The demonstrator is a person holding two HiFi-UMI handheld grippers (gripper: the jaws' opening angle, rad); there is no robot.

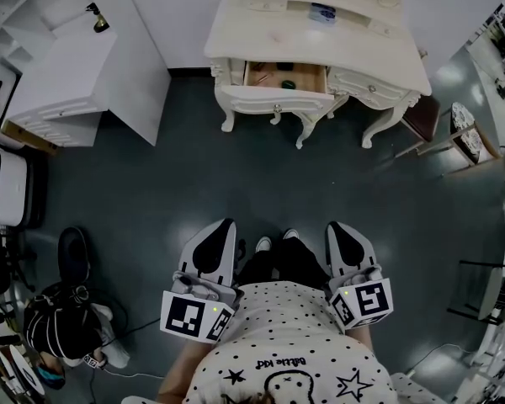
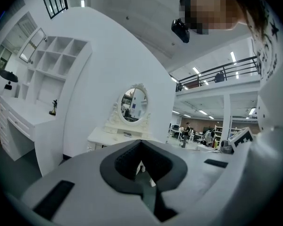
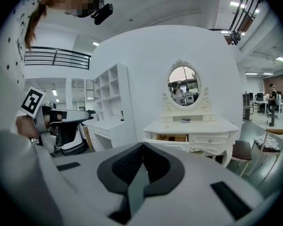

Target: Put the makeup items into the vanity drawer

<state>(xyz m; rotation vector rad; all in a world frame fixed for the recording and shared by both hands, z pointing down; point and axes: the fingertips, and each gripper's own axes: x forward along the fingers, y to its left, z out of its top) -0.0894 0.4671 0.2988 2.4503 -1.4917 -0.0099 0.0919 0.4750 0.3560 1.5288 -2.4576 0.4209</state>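
The cream vanity [image 1: 320,36] stands across the dark floor ahead, its left drawer [image 1: 286,77] pulled open. Inside the drawer lie a small dark green item [image 1: 289,83] and a brownish one [image 1: 265,76]. A small dark item [image 1: 323,11] rests on the vanity's upper shelf. My left gripper [image 1: 225,224] and right gripper [image 1: 333,225] are held close to my body, far from the vanity, both shut and empty. The right gripper view looks over shut jaws [image 3: 142,144] at the vanity [image 3: 193,128] and open drawer [image 3: 172,137]. The left gripper [image 2: 141,140] points toward the oval mirror [image 2: 134,102].
A white desk with drawers [image 1: 67,82] and a shelf unit stand at the left. A stool [image 1: 421,118] and a small side table [image 1: 467,137] sit right of the vanity. A black bag [image 1: 59,318] and cables lie on the floor at lower left.
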